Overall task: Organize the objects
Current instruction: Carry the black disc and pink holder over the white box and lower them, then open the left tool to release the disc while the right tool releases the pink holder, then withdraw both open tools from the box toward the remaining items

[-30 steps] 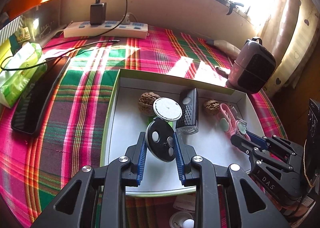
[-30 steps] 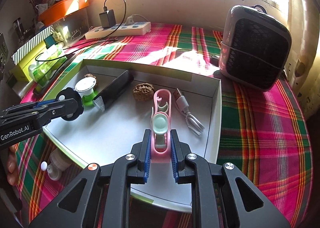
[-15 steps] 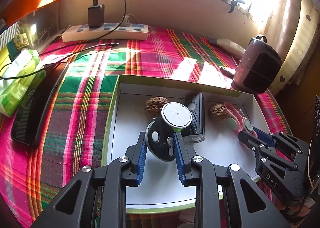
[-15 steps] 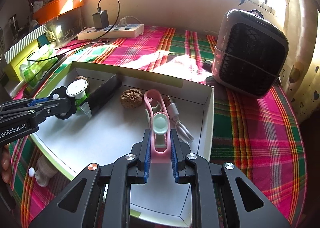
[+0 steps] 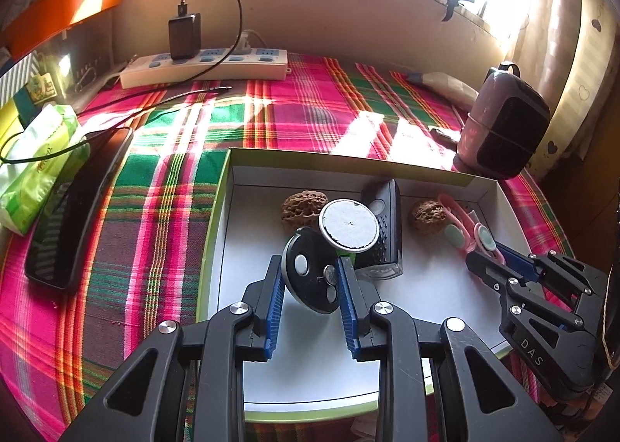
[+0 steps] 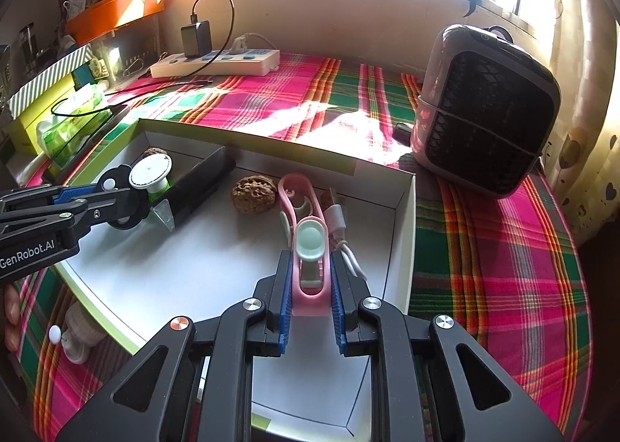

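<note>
The left gripper (image 5: pixel 310 287) clamped a black round disc (image 5: pixel 312 271) on edge over the white box (image 5: pixel 348 167), just near a white-topped round item (image 5: pixel 348 225). The right gripper (image 6: pixel 310 287) squeezed a pink clip-like tool (image 6: pixel 308 244) above the box's right side, beside a white cable (image 6: pixel 337 225) and a walnut (image 6: pixel 254 190).

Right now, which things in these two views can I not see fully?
- Left view: far walnut, partly behind the white disc.
- Right view: same walnut, mostly behind that disc.
- Right view: small white object, partly hidden by the box rim.
</note>
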`<state>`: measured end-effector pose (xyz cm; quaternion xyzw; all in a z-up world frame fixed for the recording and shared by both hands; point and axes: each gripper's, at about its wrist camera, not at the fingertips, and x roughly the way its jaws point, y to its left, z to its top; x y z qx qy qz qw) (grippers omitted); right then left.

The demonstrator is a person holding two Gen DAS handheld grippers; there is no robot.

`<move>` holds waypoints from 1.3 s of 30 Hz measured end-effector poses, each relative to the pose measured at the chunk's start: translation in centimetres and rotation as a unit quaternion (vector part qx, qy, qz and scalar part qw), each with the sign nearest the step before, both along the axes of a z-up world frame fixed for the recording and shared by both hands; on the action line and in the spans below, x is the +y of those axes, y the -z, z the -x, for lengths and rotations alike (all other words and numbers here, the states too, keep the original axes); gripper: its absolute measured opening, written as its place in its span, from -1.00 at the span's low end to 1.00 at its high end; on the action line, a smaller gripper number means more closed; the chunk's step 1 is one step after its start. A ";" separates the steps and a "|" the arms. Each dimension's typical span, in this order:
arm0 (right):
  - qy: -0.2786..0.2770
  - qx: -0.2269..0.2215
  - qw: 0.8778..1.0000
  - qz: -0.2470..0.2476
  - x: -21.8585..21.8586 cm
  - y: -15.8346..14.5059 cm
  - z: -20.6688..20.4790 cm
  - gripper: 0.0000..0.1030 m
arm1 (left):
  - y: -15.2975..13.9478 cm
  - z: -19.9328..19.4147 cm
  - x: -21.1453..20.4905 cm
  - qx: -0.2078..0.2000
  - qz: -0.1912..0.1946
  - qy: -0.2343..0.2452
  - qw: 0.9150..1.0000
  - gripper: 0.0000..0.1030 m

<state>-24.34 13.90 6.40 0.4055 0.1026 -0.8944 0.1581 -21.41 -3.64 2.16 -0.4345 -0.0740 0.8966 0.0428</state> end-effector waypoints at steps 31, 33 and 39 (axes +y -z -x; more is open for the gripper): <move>0.009 0.010 1.000 0.011 -0.1 -0.9 -1.9 -0.18 | -0.7 -2.4 -0.2 0.012 0.006 -0.004 1.000 -0.36; 0.011 0.012 1.000 0.013 -0.1 -1.0 -2.2 -0.17 | -0.9 -2.8 -0.3 0.015 0.011 -0.007 1.000 -0.36; 0.015 0.017 1.000 0.016 -0.2 -1.5 -3.2 -0.17 | -1.6 -4.5 -0.2 0.026 0.023 -0.005 0.999 -0.36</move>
